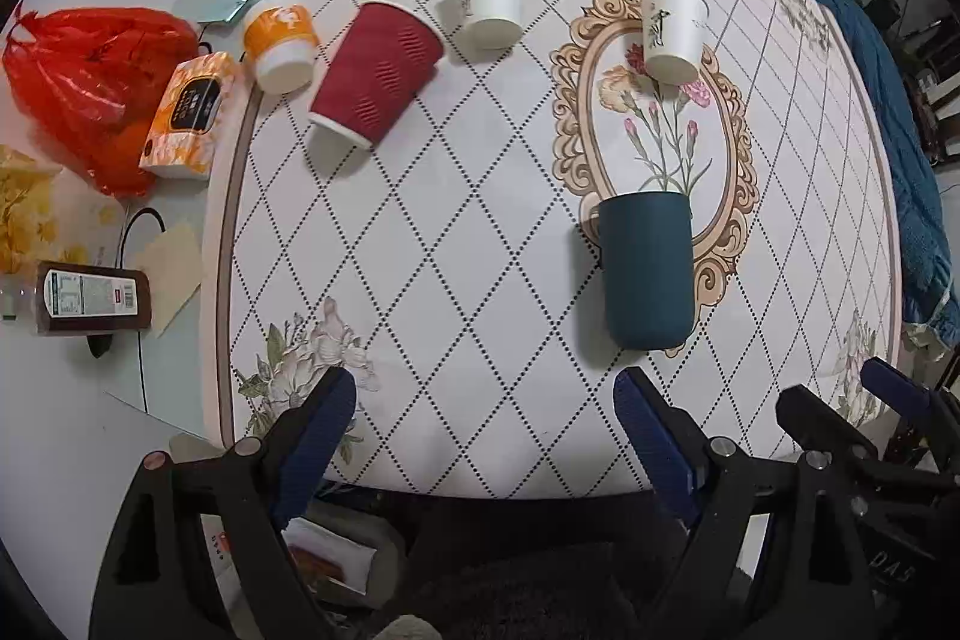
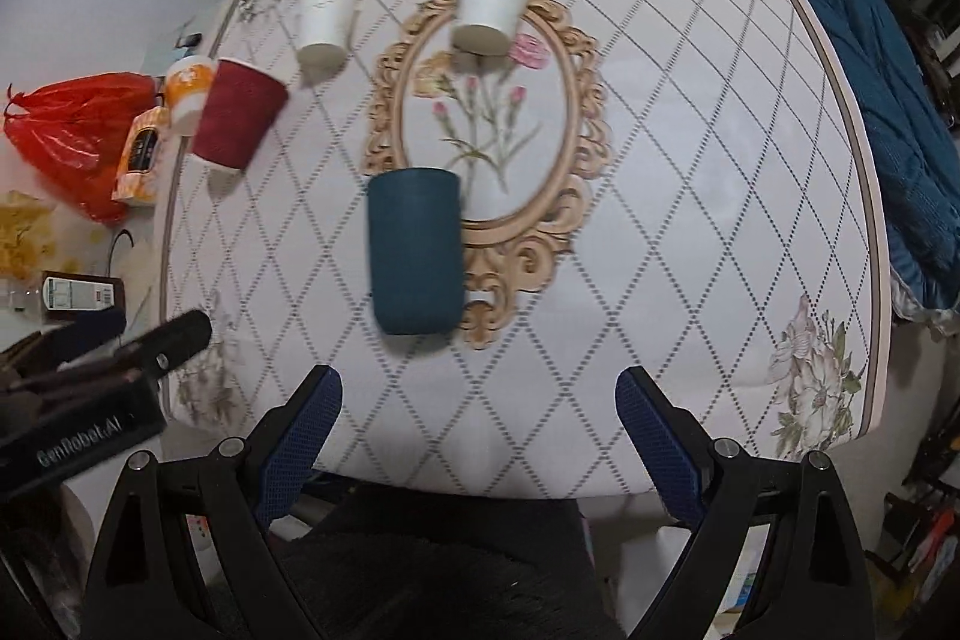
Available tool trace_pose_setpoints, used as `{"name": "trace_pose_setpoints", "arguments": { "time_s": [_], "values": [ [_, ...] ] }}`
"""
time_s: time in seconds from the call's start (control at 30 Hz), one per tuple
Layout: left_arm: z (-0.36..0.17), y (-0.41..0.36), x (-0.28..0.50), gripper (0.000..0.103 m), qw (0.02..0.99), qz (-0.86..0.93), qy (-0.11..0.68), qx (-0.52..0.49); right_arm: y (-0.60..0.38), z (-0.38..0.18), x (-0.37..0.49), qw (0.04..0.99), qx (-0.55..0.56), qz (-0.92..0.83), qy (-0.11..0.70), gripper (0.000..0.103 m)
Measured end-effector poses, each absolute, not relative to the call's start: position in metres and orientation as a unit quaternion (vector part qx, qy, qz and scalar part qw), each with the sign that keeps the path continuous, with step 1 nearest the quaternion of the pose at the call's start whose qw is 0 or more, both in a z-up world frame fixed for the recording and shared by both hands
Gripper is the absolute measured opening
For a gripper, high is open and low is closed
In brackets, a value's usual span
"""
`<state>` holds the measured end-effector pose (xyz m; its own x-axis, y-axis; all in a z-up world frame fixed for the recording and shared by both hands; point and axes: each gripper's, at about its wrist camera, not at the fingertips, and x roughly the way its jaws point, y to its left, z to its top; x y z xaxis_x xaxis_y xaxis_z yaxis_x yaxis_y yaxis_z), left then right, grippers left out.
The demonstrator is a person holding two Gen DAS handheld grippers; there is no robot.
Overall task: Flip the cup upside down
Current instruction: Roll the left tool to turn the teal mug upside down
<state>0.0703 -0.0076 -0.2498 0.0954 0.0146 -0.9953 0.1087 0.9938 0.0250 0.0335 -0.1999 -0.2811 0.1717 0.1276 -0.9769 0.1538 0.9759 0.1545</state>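
Several cups stand on the patterned table (image 1: 480, 220). A dark teal cup (image 1: 648, 271) stands nearest, also in the right wrist view (image 2: 415, 250). A red ribbed cup (image 1: 375, 73) (image 2: 237, 121), an orange-and-white cup (image 1: 281, 40) (image 2: 187, 91) and two white paper cups (image 1: 491, 4) (image 1: 672, 31) stand farther back; the white ones also show in the right wrist view (image 2: 324, 21) (image 2: 492, 4). Whether each is upright or inverted I cannot tell. My left gripper (image 1: 486, 400) is open and empty above the near table edge. My right gripper (image 2: 480, 400) is open and empty, short of the teal cup.
Left of the table lie a red plastic bag (image 1: 90, 82), an orange tissue pack (image 1: 189, 115) and a brown bottle (image 1: 90, 298). A blue blanket (image 1: 900, 130) lies along the right edge. The right gripper shows at the left view's lower right (image 1: 864, 412).
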Motion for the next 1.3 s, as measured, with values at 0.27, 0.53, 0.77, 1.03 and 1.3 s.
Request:
{"name": "trace_pose_setpoints", "arguments": {
  "time_s": [0.27, 0.53, 0.77, 1.03, 1.3],
  "values": [
    [-0.255, 0.03, 0.076, 0.088, 0.744, -0.01, 0.668, 0.014, -0.173, -0.277, 0.048, 0.754, 0.099, 0.001, 0.65, 0.095],
    [-0.306, 0.049, 0.097, 0.103, 0.731, 0.045, 0.681, -0.012, -0.152, -0.287, 0.093, 0.731, -0.084, 0.059, 0.675, 0.095],
    [-0.351, 0.037, 0.108, 0.103, 0.7, 0.063, 0.712, 0.002, -0.088, -0.328, 0.08, 0.612, -0.528, 0.23, 0.542, 0.095],
    [-0.378, 0.048, 0.098, 0.103, 0.682, 0.092, 0.726, -0.021, -0.098, -0.392, 0.012, 0.314, -0.847, 0.372, 0.214, 0.094],
    [-0.391, 0.069, 0.082, 0.103, 0.671, 0.113, 0.73, -0.054, -0.123, -0.416, 0.011, 0.124, -0.895, 0.426, 0.04, 0.094]
  ]
}}
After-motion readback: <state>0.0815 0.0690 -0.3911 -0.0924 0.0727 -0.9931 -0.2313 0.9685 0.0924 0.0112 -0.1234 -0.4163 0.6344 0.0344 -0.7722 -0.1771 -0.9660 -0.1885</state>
